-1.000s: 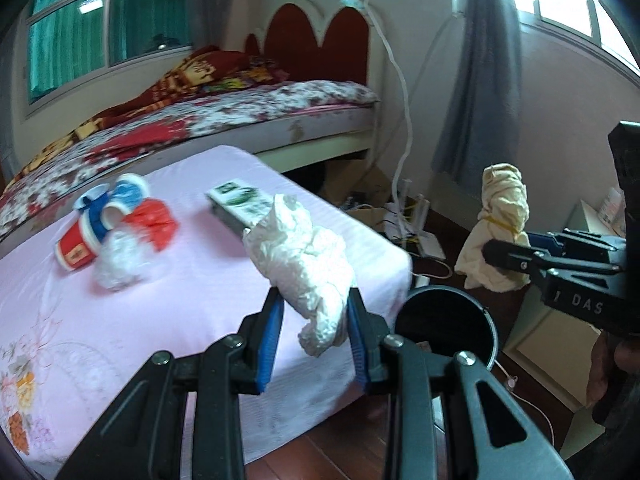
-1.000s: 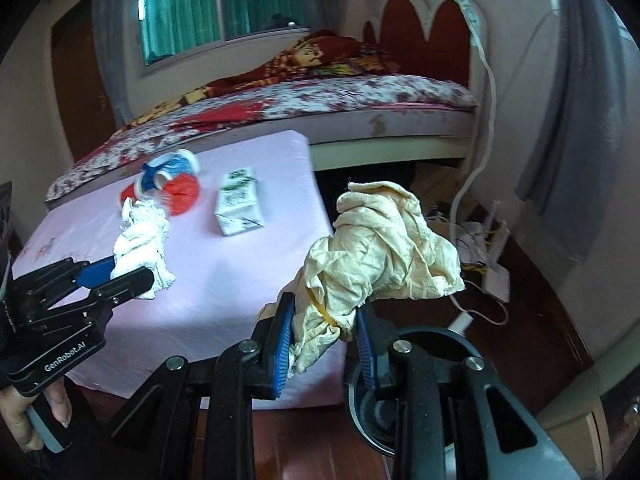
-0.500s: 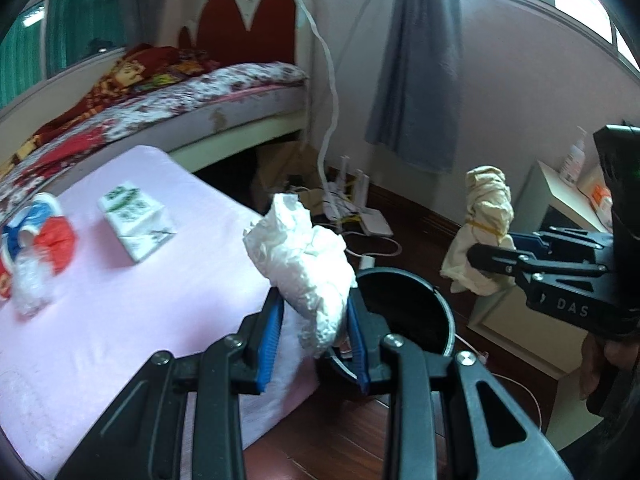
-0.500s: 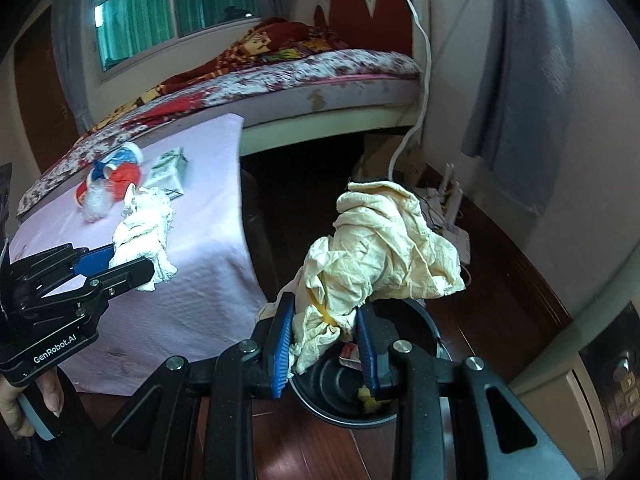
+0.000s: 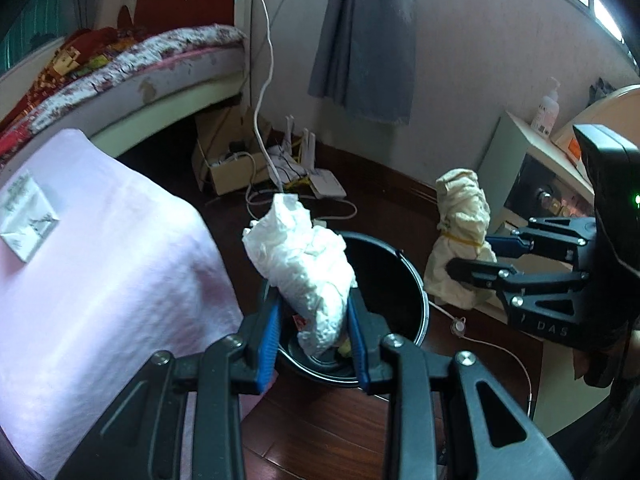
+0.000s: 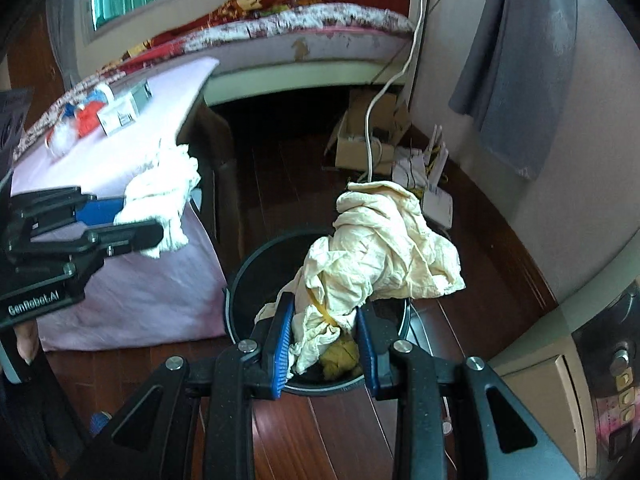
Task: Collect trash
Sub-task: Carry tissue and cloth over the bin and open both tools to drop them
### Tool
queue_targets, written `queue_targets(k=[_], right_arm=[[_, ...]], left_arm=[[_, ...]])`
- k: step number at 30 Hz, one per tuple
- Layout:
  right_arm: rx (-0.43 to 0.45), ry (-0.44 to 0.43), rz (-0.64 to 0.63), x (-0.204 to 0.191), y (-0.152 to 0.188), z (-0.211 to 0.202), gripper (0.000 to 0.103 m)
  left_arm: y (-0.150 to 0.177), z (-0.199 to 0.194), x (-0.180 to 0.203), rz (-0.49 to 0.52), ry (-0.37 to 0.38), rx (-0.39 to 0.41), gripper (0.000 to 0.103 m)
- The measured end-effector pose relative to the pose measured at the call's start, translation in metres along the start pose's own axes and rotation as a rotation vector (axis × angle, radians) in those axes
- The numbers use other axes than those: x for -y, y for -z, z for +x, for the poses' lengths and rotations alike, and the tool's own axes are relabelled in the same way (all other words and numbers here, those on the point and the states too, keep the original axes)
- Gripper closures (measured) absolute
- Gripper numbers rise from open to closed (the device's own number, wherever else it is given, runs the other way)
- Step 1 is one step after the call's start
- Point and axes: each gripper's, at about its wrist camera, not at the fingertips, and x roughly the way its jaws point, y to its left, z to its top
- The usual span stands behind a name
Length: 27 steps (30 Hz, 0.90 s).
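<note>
The left claw [image 5: 314,330] is clenched on a crumpled white tissue wad [image 5: 302,270], held upright over the open mouth of the black trash bin [image 5: 394,280] so that a release would likely drop it straight in. The right claw [image 6: 324,342] is likewise clamped on a cream-coloured crumpled cloth bound with a yellow rubber band [image 6: 384,256]; from its own camera the bundle hangs above the bin's rim [image 6: 240,280], with yellowish scraps already visible at the bottom. From the left view, the right claw [image 5: 476,258] appears just beside the bin, toward the white cabinet, so whether it is centred over the opening is hard to tell. Both pieces of trash are gripped low, leaving most of their bulk standing free above the pads, which should let them fall cleanly.

More trash remains well apart on the pink-covered surface [image 6: 132,152]: a small carton [image 6: 120,114], red and blue cups [image 6: 86,114] and a clear plastic wad [image 6: 60,142].

Compared with a second ago, both claws have swung away from the surface toward the floor: the bin, then only at the edge of view, now sits directly beneath the grips, and the surface has slid off to the left. The grasps themselves look unchanged.
</note>
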Motion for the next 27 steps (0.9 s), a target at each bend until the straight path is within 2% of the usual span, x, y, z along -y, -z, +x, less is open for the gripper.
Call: queue_targets(k=[9,10,12,13,16,18,19,20,22,27], right_arm=[[-0.098,-0.058,-0.037,0.009,0.006,0.052,0.071],[-0.108,-0.067,-0.045,0.008,0.006,0.058,0.067],[-0.124,0.009,-0.071,0.009,0.012,0.072,0.036],[-0.143,0.057,-0.067,0.012,0.016,0.08,0.012],[-0.179,0.119,-0.052,0.025,0.025,0.088,0.012],[-0.178,0.117,-0.02,0.033,0.026,0.084,0.012],[-0.183,0.115,-0.001,0.036,0.025,0.081,0.007],[-0.186,0.122,0.013,0.038,0.025,0.08,0.0],[-0.161,0.117,0.033,0.036,0.022,0.069,0.0],[-0.123,0.098,0.055,0.022,0.01,0.048,0.0]], left_arm=[[0.003,0.046,0.001,-0.013,0.085,-0.098,0.07],[0.003,0.051,0.001,-0.01,0.091,-0.11,0.064],[0.005,0.062,0.0,-0.025,0.078,-0.142,0.039],[0.007,0.063,-0.002,-0.029,0.056,-0.153,0.02],[0.014,0.056,-0.009,-0.043,0.024,-0.147,0.014],[0.019,0.047,-0.015,-0.061,-0.014,-0.133,0.007],[0.022,0.043,-0.018,-0.07,-0.036,-0.127,0.005],[0.024,0.04,-0.021,-0.078,-0.05,-0.126,0.005],[0.027,0.033,-0.024,-0.093,-0.092,-0.122,0.004],[0.031,0.007,-0.024,-0.109,-0.136,-0.09,0.003]])
